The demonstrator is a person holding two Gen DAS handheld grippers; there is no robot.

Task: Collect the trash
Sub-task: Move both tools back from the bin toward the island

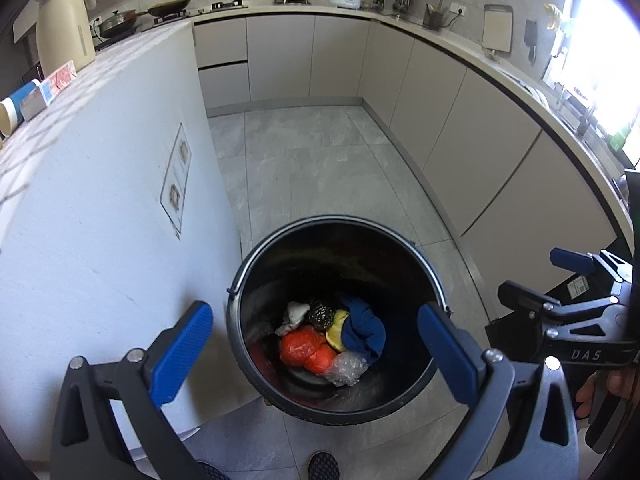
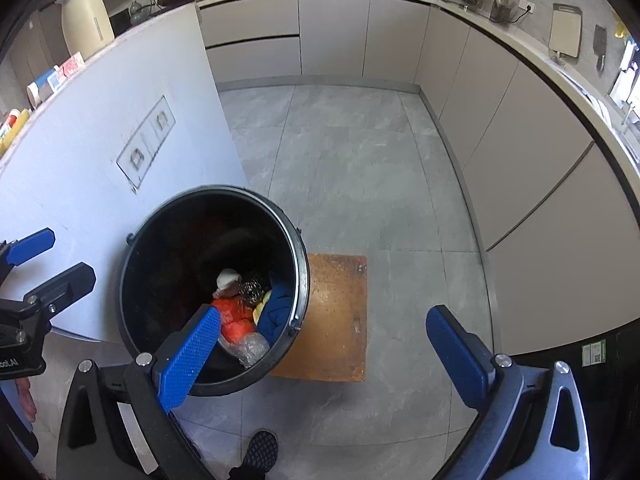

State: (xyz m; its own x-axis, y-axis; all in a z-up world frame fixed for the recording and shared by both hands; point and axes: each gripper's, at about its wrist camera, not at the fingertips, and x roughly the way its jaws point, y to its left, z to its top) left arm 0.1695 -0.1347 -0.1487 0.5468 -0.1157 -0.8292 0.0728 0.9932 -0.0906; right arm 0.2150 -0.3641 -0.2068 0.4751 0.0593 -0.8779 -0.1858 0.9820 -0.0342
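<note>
A black round trash bin [image 1: 236, 320] stands on the grey floor beside a white counter wall; it also shows in the right wrist view [image 2: 132, 280]. Inside lie an orange bag [image 1: 306, 350], a blue cloth [image 1: 366, 330], a yellow piece [image 1: 337, 332], white crumpled paper [image 1: 295, 314], a dark scrubber [image 1: 321, 314] and clear plastic [image 1: 346, 368]. My left gripper [image 1: 316, 344] is open and empty above the bin. My right gripper [image 2: 324, 342] is open and empty, over the bin's right rim; it shows at the right edge of the left wrist view [image 1: 536, 276].
A brown wooden board [image 2: 336, 316] lies on the floor under the bin's right side. Beige cabinets [image 1: 460, 120] line the back and right. The counter on the left holds a cream kettle [image 1: 64, 32] and boxes [image 1: 56, 80]. A slipper [image 2: 260, 450] shows below.
</note>
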